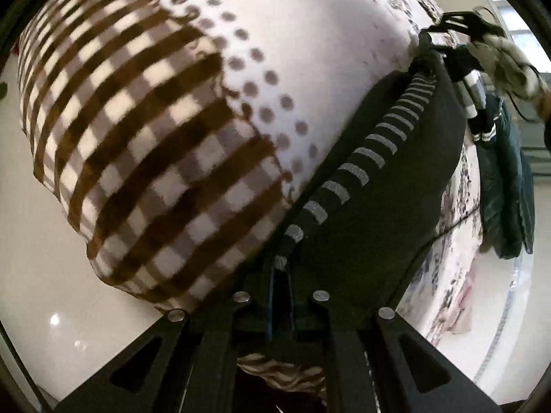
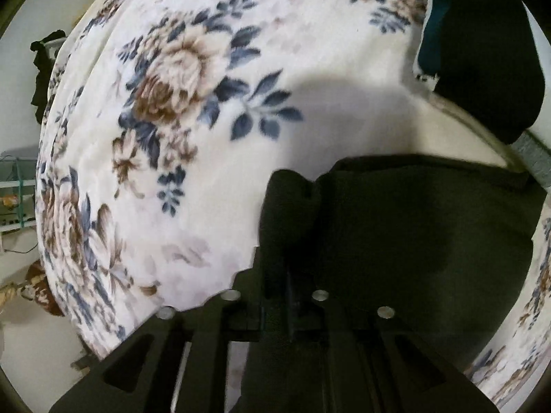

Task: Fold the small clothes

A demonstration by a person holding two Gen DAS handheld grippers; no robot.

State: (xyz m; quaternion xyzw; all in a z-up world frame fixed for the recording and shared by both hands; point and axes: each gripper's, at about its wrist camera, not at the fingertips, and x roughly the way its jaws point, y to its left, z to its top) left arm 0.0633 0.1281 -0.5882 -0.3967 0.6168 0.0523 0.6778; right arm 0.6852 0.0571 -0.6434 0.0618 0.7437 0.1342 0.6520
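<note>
i clamp both the left gripper (image 1: 280,272) and right gripper (image 2: 275,296) on the dark garment (image 1: 389,186), stretching its striped edge (image 1: 358,168) taut above the floral bedspread (image 2: 241,137) for a fold.

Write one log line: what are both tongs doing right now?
left tongs: shut on dark garment | right tongs: shut on it too | floral blanket underneath

Both views are bright on the pale bedding and bulge strongly, with black corners from the fisheye. Motion blur smears the checked pillow (image 1: 144,130) and the flowered blanket (image 2: 179,79). A broad grey shadow lies on the blanket just above the dark garment (image 2: 413,227), whose folds sink into near-black. Small glare spots dot the floor (image 1: 55,320) below the pillow.
</note>
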